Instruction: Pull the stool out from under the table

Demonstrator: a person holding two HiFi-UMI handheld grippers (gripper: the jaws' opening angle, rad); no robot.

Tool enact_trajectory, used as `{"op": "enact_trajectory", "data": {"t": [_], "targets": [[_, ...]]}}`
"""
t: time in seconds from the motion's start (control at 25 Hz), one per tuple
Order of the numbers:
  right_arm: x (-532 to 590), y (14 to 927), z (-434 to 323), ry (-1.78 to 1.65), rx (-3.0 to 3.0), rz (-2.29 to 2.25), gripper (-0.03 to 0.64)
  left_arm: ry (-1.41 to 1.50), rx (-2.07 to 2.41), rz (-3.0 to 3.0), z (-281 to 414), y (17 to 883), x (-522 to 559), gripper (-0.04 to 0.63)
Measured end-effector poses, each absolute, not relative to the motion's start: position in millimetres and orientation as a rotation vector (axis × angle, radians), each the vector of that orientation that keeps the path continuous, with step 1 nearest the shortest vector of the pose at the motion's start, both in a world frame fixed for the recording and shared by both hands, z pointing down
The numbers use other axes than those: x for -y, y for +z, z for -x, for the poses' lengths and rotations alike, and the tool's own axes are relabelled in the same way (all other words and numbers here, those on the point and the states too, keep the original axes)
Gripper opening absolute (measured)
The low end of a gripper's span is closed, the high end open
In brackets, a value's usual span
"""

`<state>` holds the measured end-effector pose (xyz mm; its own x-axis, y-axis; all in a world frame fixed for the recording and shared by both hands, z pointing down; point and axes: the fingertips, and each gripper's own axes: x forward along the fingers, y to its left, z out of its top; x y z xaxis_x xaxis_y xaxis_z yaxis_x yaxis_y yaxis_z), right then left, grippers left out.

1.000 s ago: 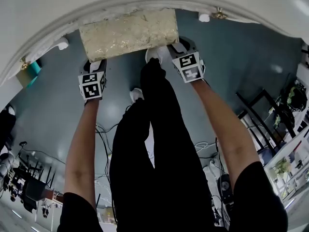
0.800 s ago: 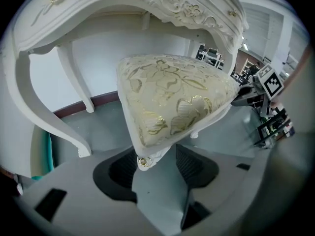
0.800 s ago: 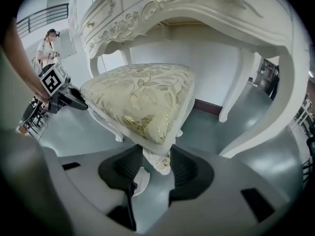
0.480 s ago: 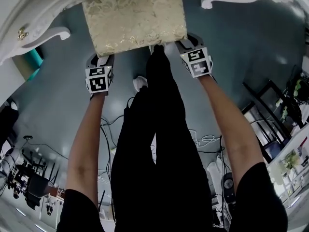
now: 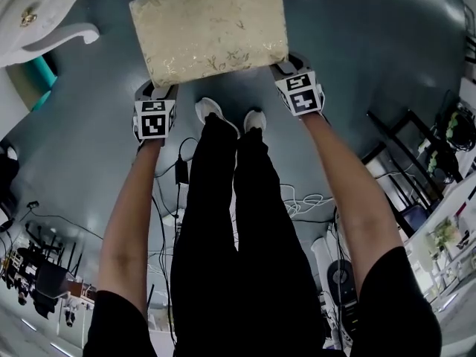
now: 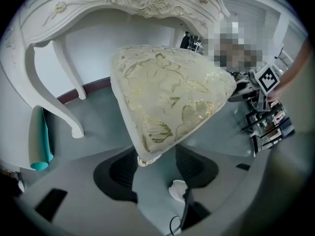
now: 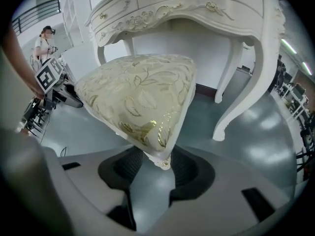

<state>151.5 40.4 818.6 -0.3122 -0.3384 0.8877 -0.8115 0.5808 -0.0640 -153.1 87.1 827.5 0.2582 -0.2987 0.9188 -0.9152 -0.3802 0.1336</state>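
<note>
The stool (image 5: 208, 24) has a cream cushion with a gold leaf pattern and a white frame. It stands out from the white carved table (image 5: 52, 36), whose legs show at the top corners of the head view. My left gripper (image 5: 155, 91) is shut on the stool's near left corner, and my right gripper (image 5: 286, 67) on its near right corner. In the left gripper view the stool's corner (image 6: 167, 90) sits between the dark pads of that gripper (image 6: 156, 163). The right gripper (image 7: 156, 166) holds the other corner of the stool (image 7: 138, 97) the same way.
The person's legs (image 5: 238, 222) and white shoes (image 5: 208, 110) stand just behind the stool. Cables (image 5: 297, 199) lie on the grey floor. Dark chair frames (image 5: 405, 169) stand at the right. A teal roll (image 6: 39, 141) leans by a table leg (image 6: 64, 102).
Both grippers and the stool have come back toward the person, and the cushion is fully out from under the table edge. The feet have stepped back.
</note>
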Motion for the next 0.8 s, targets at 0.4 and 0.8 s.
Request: {"op": "enact_trajectory", "data": {"t": [0.4, 0.8], "targets": [[-94.9, 817.8, -160.5, 0.659, 1.878, -0.900, 0.178, 1.136, 1.092, -1.818, 142.0, 827.7, -143.9, 0.256], [-124.7, 817.8, -168.7, 0.670, 1.887, -0.891, 0.178, 1.142, 1.091, -1.809, 131.0, 825.6, -177.9, 0.255]]}}
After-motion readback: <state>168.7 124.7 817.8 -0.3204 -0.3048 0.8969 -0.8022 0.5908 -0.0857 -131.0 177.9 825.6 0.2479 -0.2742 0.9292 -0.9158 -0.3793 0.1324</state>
